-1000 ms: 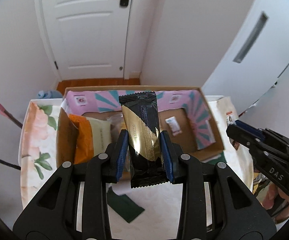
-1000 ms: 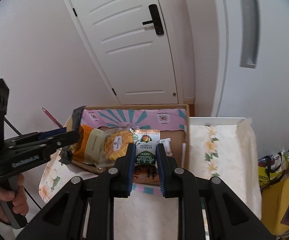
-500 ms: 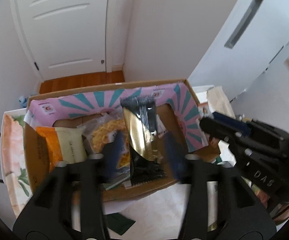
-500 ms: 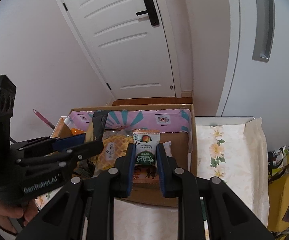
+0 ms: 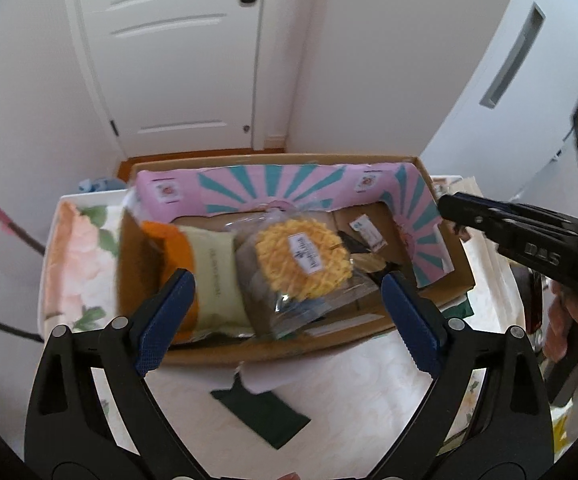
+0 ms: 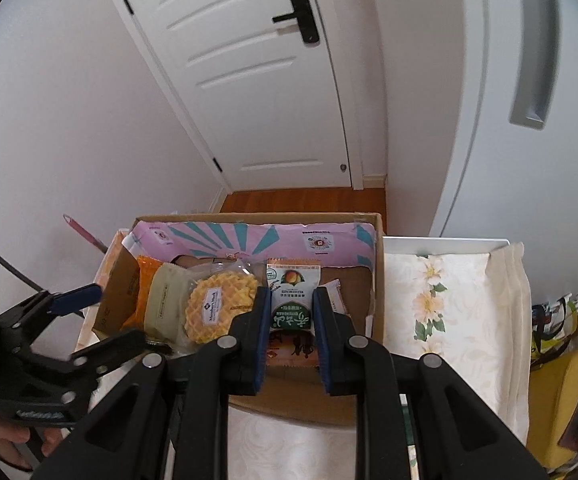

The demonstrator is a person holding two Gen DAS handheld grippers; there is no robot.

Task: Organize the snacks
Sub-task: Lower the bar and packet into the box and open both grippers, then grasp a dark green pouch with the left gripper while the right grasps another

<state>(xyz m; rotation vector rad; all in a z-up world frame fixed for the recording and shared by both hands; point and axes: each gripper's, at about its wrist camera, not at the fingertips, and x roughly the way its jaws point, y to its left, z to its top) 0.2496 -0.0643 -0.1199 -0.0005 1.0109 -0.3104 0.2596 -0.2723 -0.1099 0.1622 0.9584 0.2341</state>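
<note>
A cardboard box [image 5: 463, 268] with a pink and teal liner stands on the table and holds snacks: an orange and pale green packet [image 5: 213, 276], a round waffle in clear wrap [image 5: 303, 258], and the black and gold packet [image 5: 363, 258], mostly hidden under the waffle. My left gripper [image 5: 287, 308] is open and empty over the box's near edge. My right gripper [image 6: 291, 312] is shut on a green and white fruit snack packet [image 6: 292, 298], held above the right part of the box [image 6: 377, 264]. The waffle [image 6: 219, 304] also shows there.
A floral cloth [image 6: 449, 312] covers the table right of the box. A dark green scrap [image 5: 261, 408] lies on the table in front of the box. A white door [image 6: 257, 80] and walls stand close behind. A yellow bag [image 6: 569, 392] sits at far right.
My left gripper opened and let go of the black and gold packet, which now lies in the box. My right gripper moved closer over the box with its packet.
</note>
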